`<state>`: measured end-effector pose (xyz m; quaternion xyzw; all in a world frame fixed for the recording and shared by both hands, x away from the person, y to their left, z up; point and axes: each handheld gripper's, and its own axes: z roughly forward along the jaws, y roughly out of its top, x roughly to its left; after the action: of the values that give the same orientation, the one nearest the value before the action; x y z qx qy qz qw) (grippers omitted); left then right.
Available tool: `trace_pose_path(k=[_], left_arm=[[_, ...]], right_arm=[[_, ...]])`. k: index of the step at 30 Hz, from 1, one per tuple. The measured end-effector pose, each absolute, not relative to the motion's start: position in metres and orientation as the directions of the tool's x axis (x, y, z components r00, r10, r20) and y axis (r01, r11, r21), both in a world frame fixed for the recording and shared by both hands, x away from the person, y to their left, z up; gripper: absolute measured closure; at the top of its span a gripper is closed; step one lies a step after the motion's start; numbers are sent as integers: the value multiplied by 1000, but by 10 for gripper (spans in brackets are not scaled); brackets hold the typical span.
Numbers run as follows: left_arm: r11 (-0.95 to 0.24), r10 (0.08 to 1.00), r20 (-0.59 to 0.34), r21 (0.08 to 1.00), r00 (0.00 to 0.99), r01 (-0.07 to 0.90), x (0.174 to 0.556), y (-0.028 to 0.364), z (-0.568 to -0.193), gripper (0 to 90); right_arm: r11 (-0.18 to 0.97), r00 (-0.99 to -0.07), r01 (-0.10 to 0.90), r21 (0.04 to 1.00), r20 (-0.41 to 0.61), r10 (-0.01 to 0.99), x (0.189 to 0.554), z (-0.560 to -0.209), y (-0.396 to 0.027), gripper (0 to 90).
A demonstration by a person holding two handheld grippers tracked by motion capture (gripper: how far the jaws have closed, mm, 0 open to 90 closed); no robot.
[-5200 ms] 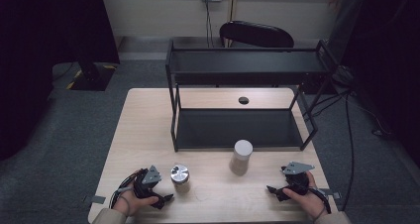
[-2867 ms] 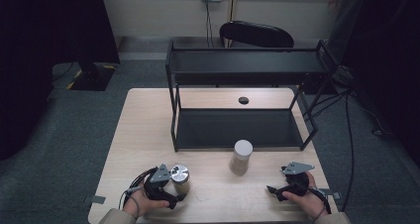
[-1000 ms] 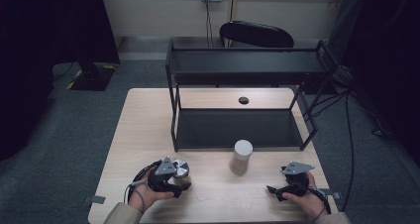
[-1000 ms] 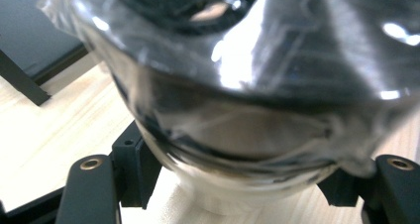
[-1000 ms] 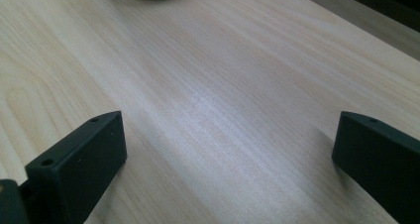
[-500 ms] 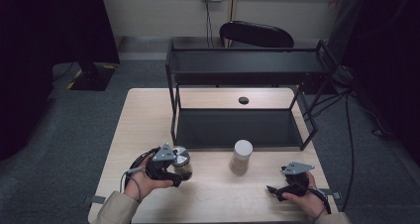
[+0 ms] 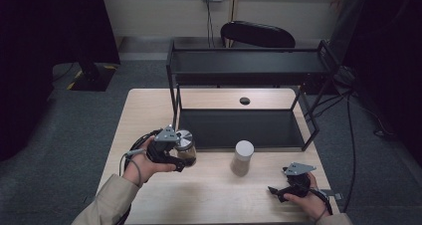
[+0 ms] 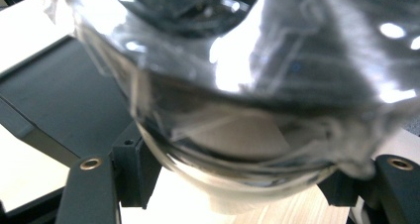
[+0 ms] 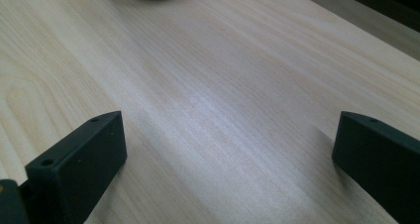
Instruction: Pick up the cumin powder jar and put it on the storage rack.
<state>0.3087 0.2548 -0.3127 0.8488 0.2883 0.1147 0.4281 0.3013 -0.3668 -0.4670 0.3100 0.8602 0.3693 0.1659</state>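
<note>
left tongs clamped on jar, near rack's front edge | right tongs wide apart, nothing held

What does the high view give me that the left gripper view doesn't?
High view alone: the white-lidded jar standing on the table in front of the rack, and the right gripper resting open near the table's edge. Left gripper view alone: close glass detail, with pale contents at the bottom. Both: the silver-lidded jar clamped in the left gripper, and the black rack.
</note>
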Motion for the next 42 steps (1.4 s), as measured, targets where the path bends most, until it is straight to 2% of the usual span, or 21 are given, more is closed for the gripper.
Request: trace_pose_path(k=[21,42], left_arm=[[-489,584,-27,787,812,378,339,239,-241,305],[-466,592,-30,803,805,372,365,222,-197,305]], right_arm=[[535,-753,410,738,-57,656,301,-467,-367,0],[535,-752,411,739,-56,656,301,-467,-367,0]])
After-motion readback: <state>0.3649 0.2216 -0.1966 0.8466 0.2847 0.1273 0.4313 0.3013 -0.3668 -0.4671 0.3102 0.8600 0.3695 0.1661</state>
